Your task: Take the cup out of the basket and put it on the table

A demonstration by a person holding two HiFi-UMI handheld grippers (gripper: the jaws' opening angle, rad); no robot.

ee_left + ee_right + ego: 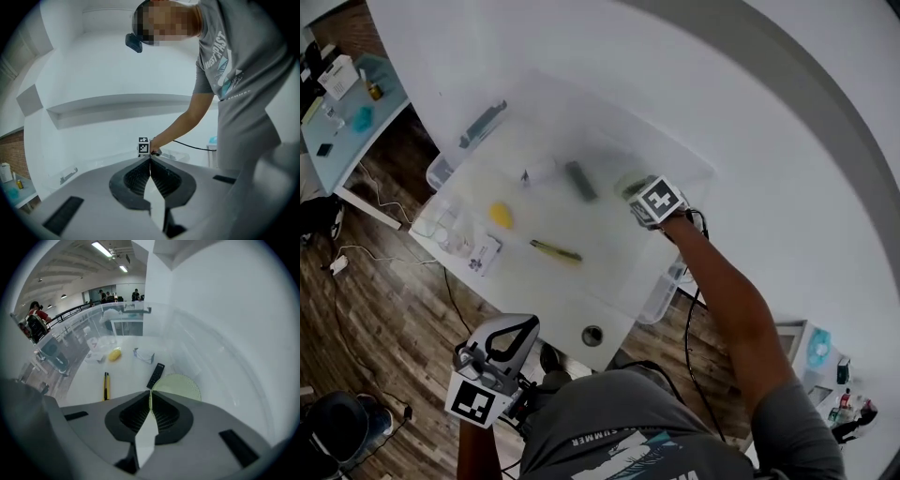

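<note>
A clear plastic basket (661, 292) stands on the white table (769, 122). Inside its right end my right gripper (645, 199) is shut on the rim of a pale green, dimpled cup (183, 386). In the right gripper view the right gripper (151, 398) pinches the cup's edge and the cup hangs above the basket floor. In the head view only a sliver of the cup (632, 187) shows beside the marker cube. My left gripper (521, 330) is held off the table's near edge, jaws together with nothing between them. In its own view the left gripper (150, 163) points toward the right arm.
On the basket floor lie a black remote (156, 375), a yellow and black knife (106, 386), a yellow lump (115, 354), a small box (144, 355) and clear containers (448, 225). A cable hole (592, 334) sits near the table's front edge. A cable (689, 309) trails under my right arm.
</note>
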